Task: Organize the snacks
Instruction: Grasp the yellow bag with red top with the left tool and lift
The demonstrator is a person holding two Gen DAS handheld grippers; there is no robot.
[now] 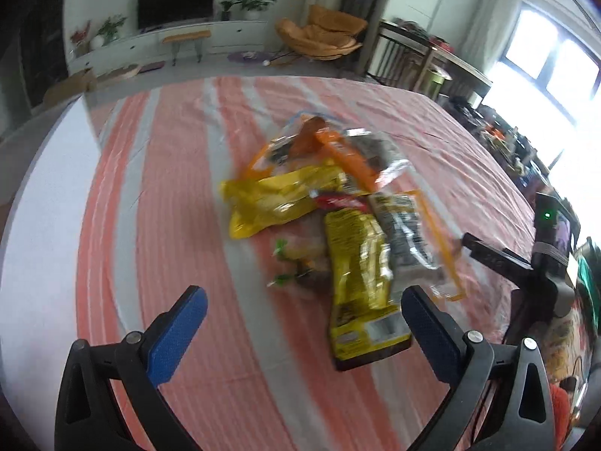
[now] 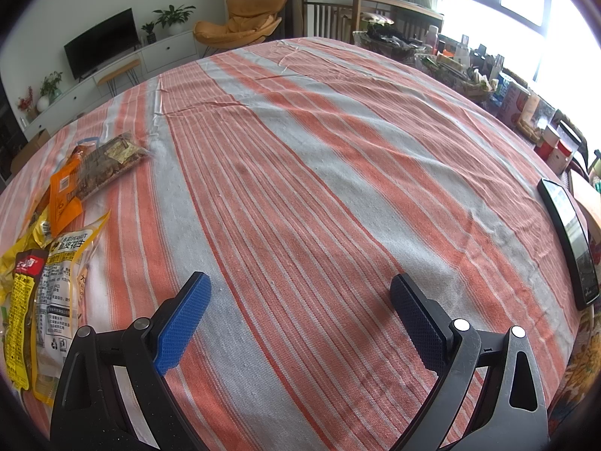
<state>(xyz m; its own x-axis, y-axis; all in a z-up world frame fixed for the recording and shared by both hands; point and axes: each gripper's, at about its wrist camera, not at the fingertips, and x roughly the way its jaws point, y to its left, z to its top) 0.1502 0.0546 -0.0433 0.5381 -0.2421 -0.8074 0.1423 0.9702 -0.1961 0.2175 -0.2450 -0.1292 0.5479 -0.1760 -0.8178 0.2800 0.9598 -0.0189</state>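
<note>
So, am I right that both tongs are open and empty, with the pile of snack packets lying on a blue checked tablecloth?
Not quite: the cloth is an orange-and-grey striped tablecloth, not blue checked, as the right wrist view shows clearly. The rest holds: the left tongs and right tongs are open and empty, and the pile of snack packets lies on it.

A heap of snack packets [image 1: 330, 203] lies on the cloth-covered surface [image 1: 157, 195], ahead of the left gripper [image 1: 304, 323] and left of the right gripper [image 2: 300, 315]. A phone [image 2: 569, 236] lies at the surface's right edge, well apart from the heap. Behind the surface stand a television [image 2: 101, 43] and an armchair [image 2: 240, 18].
</note>
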